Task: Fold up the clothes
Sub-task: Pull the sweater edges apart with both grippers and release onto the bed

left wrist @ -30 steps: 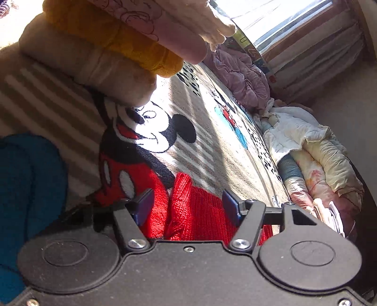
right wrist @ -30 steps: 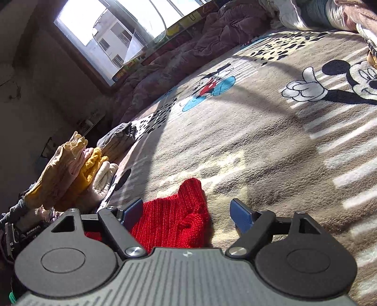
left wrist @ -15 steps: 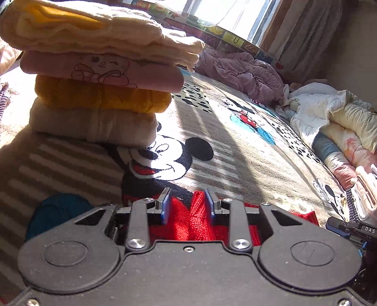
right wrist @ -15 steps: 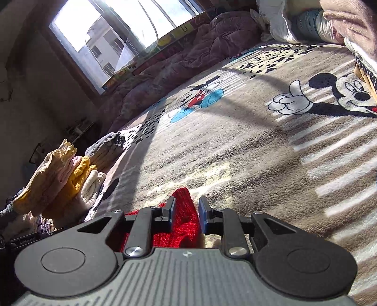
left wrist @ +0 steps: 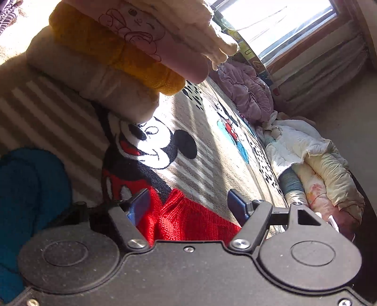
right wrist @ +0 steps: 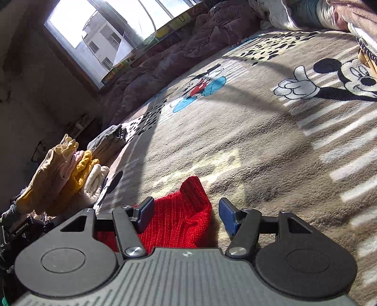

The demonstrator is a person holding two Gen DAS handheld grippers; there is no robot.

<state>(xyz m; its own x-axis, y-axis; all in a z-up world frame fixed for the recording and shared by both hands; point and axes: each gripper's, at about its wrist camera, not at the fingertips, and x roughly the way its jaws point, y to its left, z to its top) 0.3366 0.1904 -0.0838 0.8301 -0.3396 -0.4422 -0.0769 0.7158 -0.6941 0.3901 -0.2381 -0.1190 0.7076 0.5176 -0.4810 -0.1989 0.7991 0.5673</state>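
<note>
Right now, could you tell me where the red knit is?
The red knit lies on the Mickey blanket, between the open fingers of both claws, in the bottom centre of both wrist views.

Right gripper (right wrist: 186,213) spread wide over red knit garment (right wrist: 181,223) on Mickey blanket (right wrist: 235,141). Folded stack (right wrist: 68,174) far left.

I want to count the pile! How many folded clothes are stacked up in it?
4 show: a beige one at the bottom on the Mickey blanket, a mustard knit above it, then a pink one, then a cream one on top. More may sit above the frame.
</note>
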